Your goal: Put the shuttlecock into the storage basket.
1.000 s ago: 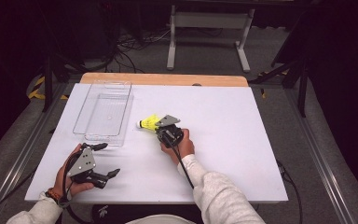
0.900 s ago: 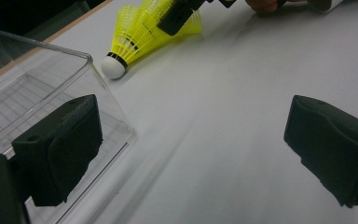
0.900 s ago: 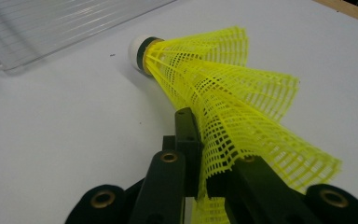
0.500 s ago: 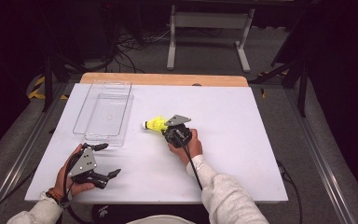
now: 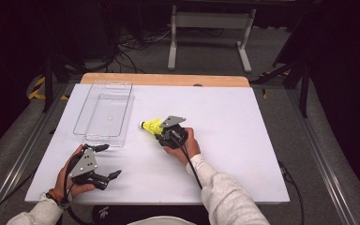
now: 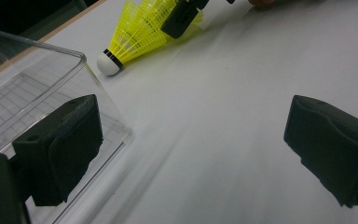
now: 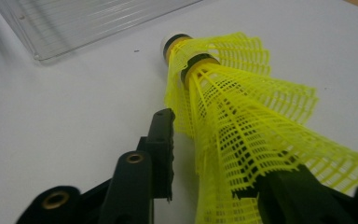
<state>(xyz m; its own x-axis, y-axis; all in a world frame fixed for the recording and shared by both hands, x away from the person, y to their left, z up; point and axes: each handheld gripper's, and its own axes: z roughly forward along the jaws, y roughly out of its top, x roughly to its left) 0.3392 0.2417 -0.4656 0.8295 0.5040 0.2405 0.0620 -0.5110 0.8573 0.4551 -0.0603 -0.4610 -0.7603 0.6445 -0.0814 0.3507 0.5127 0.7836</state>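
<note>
My right tool (image 5: 161, 132) sits near the middle of the table, pointing toward ten o'clock, my hand (image 5: 183, 146) wrapped behind it and my grey sleeve trailing toward five o'clock. Its jaws have just been opening and now stand parted. My left tool (image 5: 105, 161) rests low at seven o'clock, jaws spread wide, pointing toward three o'clock.

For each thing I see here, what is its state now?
Yellow shuttlecock: lying on its side on the table, between the right gripper's jaws.
Clear tray: upright, nothing in it.
Right gripper: jaws have just been opening, loose around the shuttlecock's skirt.
Left gripper: open, nothing between its jaws.
</note>
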